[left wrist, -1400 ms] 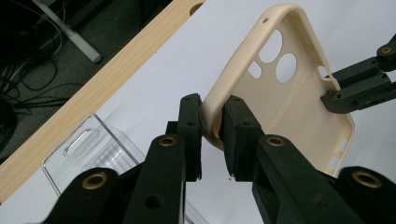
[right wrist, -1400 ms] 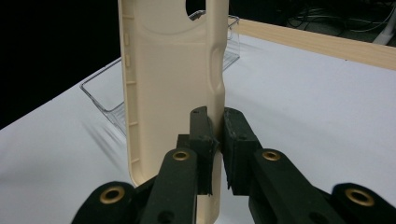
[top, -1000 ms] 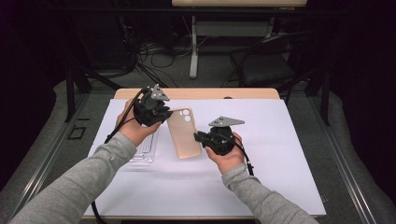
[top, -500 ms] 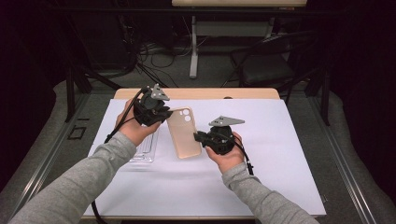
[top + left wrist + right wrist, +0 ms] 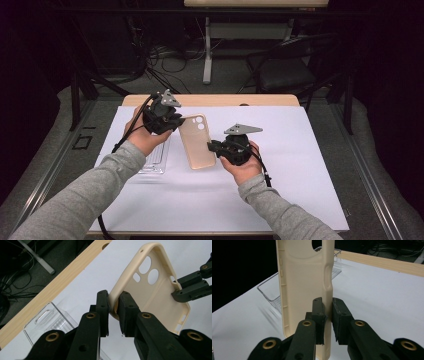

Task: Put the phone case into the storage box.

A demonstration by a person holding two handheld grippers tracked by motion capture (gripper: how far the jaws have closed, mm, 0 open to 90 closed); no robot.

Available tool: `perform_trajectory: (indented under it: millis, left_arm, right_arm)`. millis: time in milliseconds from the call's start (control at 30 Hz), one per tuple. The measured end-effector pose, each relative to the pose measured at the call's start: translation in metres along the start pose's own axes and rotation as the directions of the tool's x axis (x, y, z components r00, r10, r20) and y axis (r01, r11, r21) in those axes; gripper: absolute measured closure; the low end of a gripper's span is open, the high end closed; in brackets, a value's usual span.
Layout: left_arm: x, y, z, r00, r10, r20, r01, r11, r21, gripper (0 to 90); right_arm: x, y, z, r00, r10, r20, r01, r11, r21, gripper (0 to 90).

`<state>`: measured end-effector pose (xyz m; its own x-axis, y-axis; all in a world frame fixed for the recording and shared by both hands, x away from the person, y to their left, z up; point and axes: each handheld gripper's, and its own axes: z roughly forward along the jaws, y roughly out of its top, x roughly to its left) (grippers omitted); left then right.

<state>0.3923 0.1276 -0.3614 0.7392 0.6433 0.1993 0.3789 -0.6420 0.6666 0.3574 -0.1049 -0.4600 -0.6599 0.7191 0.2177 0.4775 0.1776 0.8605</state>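
Holding the beige phone case (image 5: pixel 196 141) at mid-frame, apparently just above the table (image 5: pixel 310 150), left gripper (image 5: pixel 172 121) and right gripper (image 5: pixel 212 147) each pinch a rim (clear case (image 5: pixel 155 159) lies left), so next probably needs coordinated motion.

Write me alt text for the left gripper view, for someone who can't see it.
The left gripper pinches one long edge of a beige phone case between its two black jaws, while the right gripper clamps the opposite edge. Beneath lie a clear plastic case on a white sheet, and the table's wooden edge.
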Motion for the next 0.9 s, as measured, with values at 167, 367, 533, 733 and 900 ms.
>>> perform_trajectory:
  millis: [167, 367, 533, 733, 900]
  left_arm:
    - [0.001, 0.0, -0.001, 1.0, -0.002, -0.002, 0.002, 1.0, -0.006, 79.6]
    - [0.002, -0.001, 0.0, 0.9999, 0.001, -0.015, -0.001, 1.0, 0.001, 79.6]
    - [0.005, -0.002, 0.001, 0.9997, -0.006, -0.025, 0.006, 1.0, 0.001, 79.6]
    - [0.008, -0.003, 0.0, 0.9993, -0.008, -0.038, 0.008, 1.0, -0.006, 79.6]
    - [0.01, -0.003, -0.001, 0.9988, 0.0, -0.048, 0.0, 0.9999, -0.012, 79.6]
  right_arm:
    - [-0.001, 0.002, -0.003, 0.9998, -0.02, 0.003, 0.02, 1.0, -0.011, 77.2]
    - [-0.003, 0.002, -0.004, 0.9999, -0.01, -0.005, 0.01, 1.0, -0.009, 70.7]
    - [-0.001, 0.002, -0.003, 0.9997, -0.009, -0.023, 0.009, 1.0, -0.017, 61.1]
    - [0.0, 0.001, -0.003, 0.9996, -0.026, -0.015, 0.025, 0.999, -0.024, 54.2]
    - [-0.004, -0.001, -0.005, 0.9997, -0.026, 0.005, 0.026, 1.0, -0.013, 52.3]
